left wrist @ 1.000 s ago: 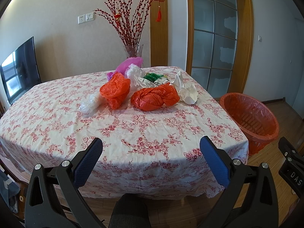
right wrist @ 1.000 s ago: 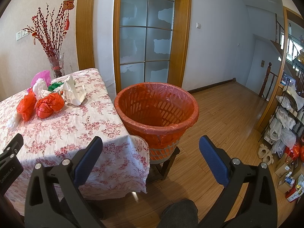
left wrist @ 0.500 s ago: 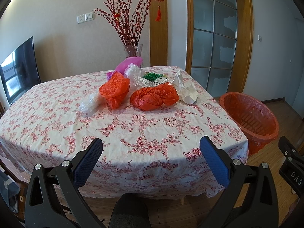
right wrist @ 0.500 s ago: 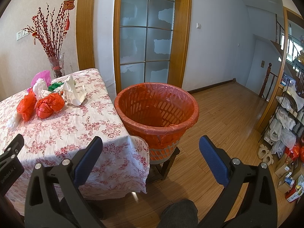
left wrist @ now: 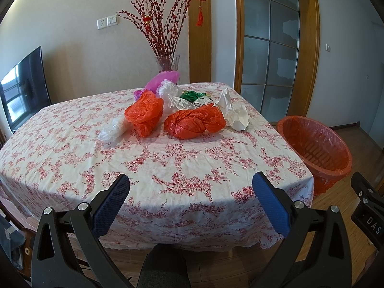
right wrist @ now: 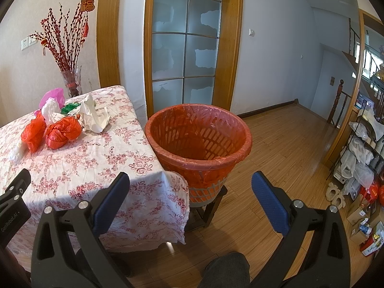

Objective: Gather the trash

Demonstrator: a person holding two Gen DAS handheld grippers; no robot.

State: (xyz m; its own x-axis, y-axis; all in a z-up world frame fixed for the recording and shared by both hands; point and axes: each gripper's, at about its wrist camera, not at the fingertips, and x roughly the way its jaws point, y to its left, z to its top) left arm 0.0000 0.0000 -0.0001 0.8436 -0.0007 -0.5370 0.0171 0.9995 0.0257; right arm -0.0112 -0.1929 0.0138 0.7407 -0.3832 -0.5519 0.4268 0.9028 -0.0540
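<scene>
Crumpled plastic bags lie in a heap at the far side of the table (left wrist: 168, 168): two orange bags (left wrist: 194, 124) (left wrist: 145, 114), a clear bag (left wrist: 111, 130), a white bag (left wrist: 234, 112), pink (left wrist: 163, 80) and green (left wrist: 192, 95) ones. They also show in the right wrist view (right wrist: 63, 132). An orange bin (left wrist: 314, 144) (right wrist: 199, 139) lined with red plastic stands on a stool at the table's right. My left gripper (left wrist: 190, 199) is open and empty before the table's near edge. My right gripper (right wrist: 190, 199) is open and empty, near the bin.
A glass vase (left wrist: 166, 63) with red branches stands at the table's far edge. A TV (left wrist: 22, 88) is at the left. A glass door (right wrist: 186, 45) is behind the bin. A rack (right wrist: 362, 158) with bags and boxes stands at the right on the wooden floor.
</scene>
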